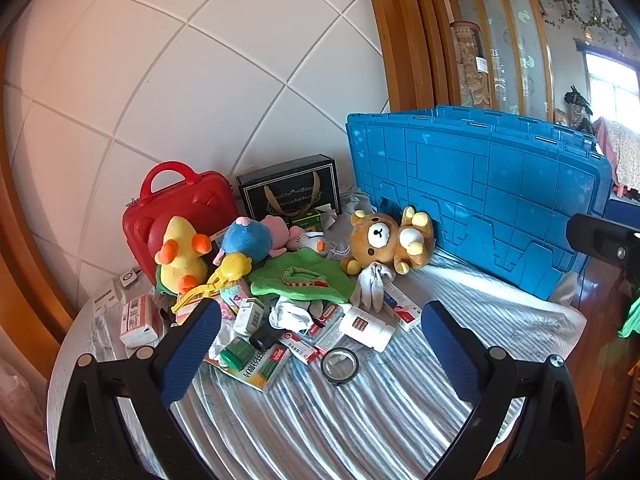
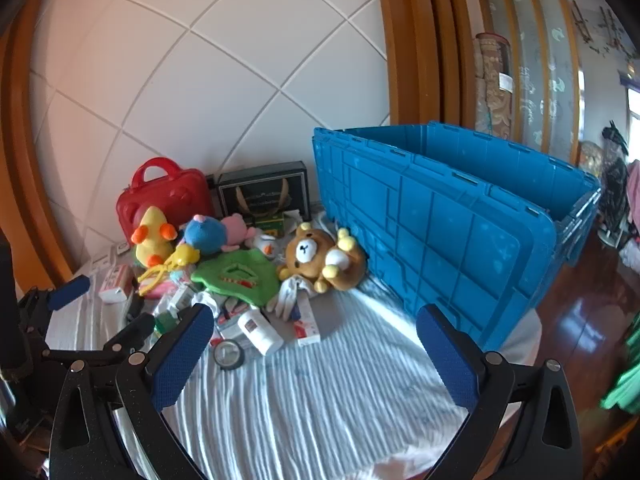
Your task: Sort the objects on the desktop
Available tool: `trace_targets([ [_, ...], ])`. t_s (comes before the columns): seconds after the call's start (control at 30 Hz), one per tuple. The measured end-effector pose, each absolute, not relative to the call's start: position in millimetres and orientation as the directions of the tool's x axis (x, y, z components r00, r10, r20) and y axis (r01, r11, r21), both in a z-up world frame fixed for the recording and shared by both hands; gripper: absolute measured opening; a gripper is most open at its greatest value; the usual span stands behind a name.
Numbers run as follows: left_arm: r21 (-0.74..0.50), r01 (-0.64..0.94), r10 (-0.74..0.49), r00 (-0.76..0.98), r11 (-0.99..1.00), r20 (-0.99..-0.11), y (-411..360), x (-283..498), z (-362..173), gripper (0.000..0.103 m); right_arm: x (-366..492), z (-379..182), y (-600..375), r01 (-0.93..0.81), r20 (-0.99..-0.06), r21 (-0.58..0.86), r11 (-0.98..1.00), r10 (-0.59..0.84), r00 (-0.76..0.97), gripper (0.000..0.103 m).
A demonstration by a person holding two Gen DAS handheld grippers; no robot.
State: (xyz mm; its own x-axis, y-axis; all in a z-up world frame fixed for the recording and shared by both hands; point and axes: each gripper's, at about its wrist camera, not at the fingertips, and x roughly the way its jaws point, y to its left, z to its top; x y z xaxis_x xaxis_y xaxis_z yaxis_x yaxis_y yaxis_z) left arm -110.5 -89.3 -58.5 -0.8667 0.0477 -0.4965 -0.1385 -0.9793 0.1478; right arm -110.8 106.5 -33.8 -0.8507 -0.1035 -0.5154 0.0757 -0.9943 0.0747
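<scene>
The left gripper (image 1: 320, 344) is held spread wide above the striped cloth (image 1: 360, 408), nothing between its blue pads. The right gripper (image 2: 314, 350) is likewise spread apart and empty, low in its frame.

The things to be sorted are heaped at centre left of both views. At the back of the heap, against the tiled wall (image 1: 180, 80), a red case (image 1: 180, 204) and a black gift box (image 1: 290, 188) are stood upright. In front of them a yellow duck toy (image 1: 180, 252), a blue plush (image 1: 246, 240) and a pink plush (image 1: 276, 230) are crowded together. A green cloth (image 1: 300, 276) is spread just below them, and a brown bear (image 1: 386, 240) is seen lying against the blue crate (image 1: 480, 196), which fills the right half of the frame. A grey sock (image 1: 372, 284) is draped touching the bear.

Nearest the left gripper, small cartons (image 1: 138, 320), a white bottle (image 1: 366, 328), a green tin (image 1: 236, 354) and a roll of tape (image 1: 340, 364) are scattered, overlapping one another. In the right wrist view the tape (image 2: 229, 354) is found just beside the left pad, and the left gripper (image 2: 108, 316) is seen at lower left.
</scene>
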Motion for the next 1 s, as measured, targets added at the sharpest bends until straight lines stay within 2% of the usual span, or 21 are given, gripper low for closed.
trace_targets([
  [0.57,0.179,-0.123,0.022,-0.876,-0.976,-0.482,-130.0,-162.3,-60.9,0.102,-167.2,-37.2,46.0,0.161,-0.495,0.071,-0.984,-0.175,-0.851,0.103],
  [0.87,0.178,-0.010,-0.075,-0.882,-0.984,-0.465,-169.5,-223.6,-64.2,0.102,-247.6,-19.6,29.6,0.300,-0.449,0.087,-0.950,-0.306,-0.839,0.103],
  [1.0,0.219,0.071,-0.171,-0.863,-0.973,-0.476,-198.0,-248.8,-77.0,0.102,-291.2,-20.1,17.6,0.355,-0.452,0.099,-0.929,-0.360,-0.816,0.103],
])
